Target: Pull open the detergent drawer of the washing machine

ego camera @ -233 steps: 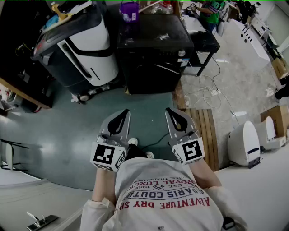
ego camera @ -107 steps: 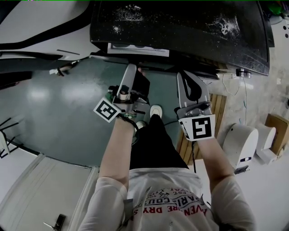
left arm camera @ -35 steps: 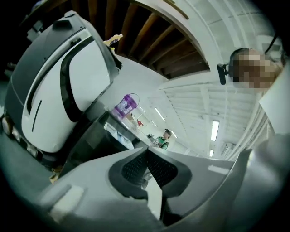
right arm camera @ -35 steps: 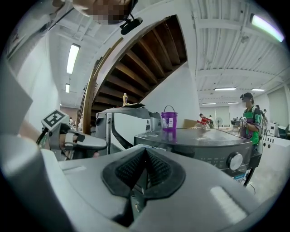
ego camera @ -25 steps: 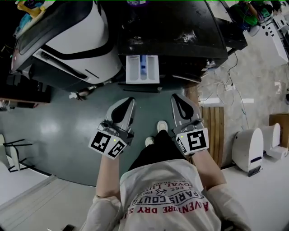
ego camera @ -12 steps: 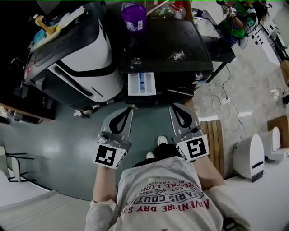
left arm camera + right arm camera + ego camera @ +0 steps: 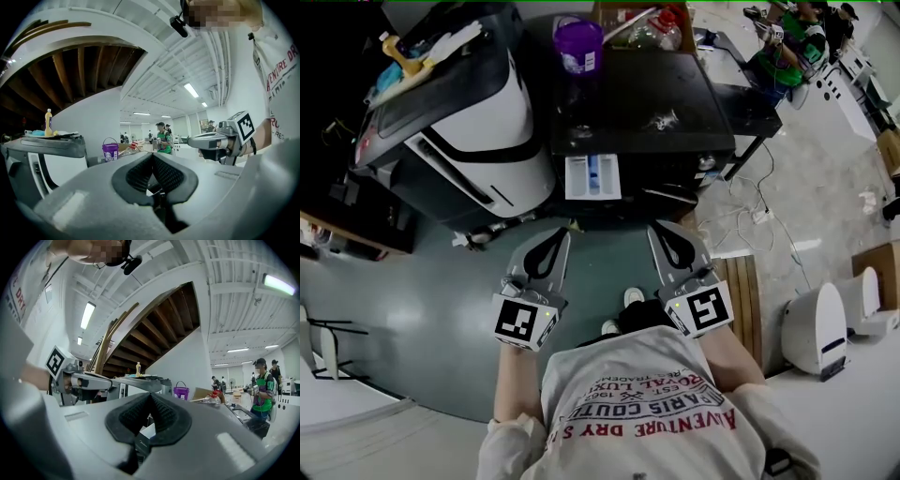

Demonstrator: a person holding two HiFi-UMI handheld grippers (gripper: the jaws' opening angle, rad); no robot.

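While the white plastic detergent drawer point(image 7: 592, 176) juts open from the black washing machine point(image 7: 642, 98), left claw point(image 7: 565, 231) and right claw point(image 7: 652, 229), both closed and empty, point level toward that machine, short of the drawer.

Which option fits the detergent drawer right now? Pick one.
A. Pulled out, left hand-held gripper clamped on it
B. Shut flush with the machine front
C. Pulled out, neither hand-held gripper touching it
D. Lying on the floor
C: the detergent drawer juts from the front of the washing machine, while the left hand-held gripper and right hand-held gripper hang clear of it, jaws together and empty.
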